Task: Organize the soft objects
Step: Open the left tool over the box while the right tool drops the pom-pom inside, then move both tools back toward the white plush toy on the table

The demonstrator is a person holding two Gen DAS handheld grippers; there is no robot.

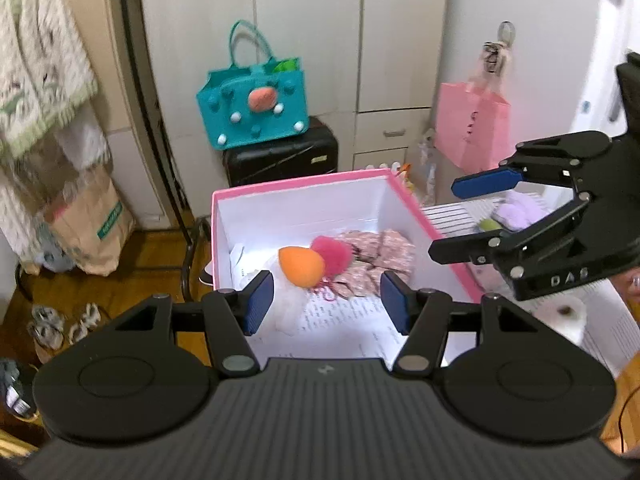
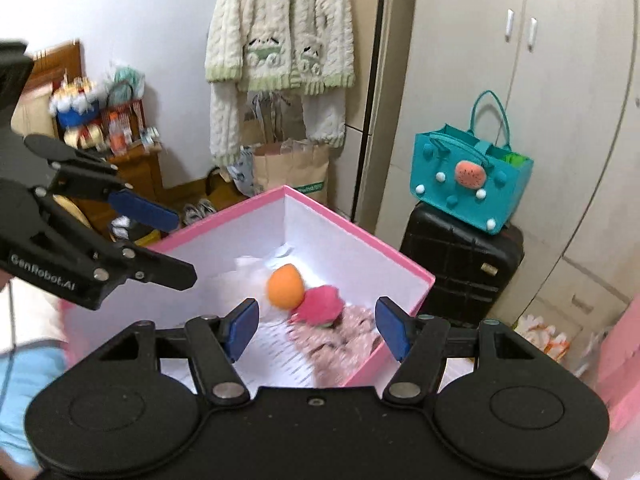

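Inside pink-rimmed white cardboard box (image 1: 256,216): orange egg-shaped sponge (image 1: 301,267) touching pink fluffy pompom (image 1: 331,254). Above box: left gripper (image 1: 327,304) and right gripper (image 2: 314,329), fingers spread apart, empty.

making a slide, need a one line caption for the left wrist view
Open left gripper above a pink box holding an orange sponge, pink pompom and floral cloth; open right gripper alongside.
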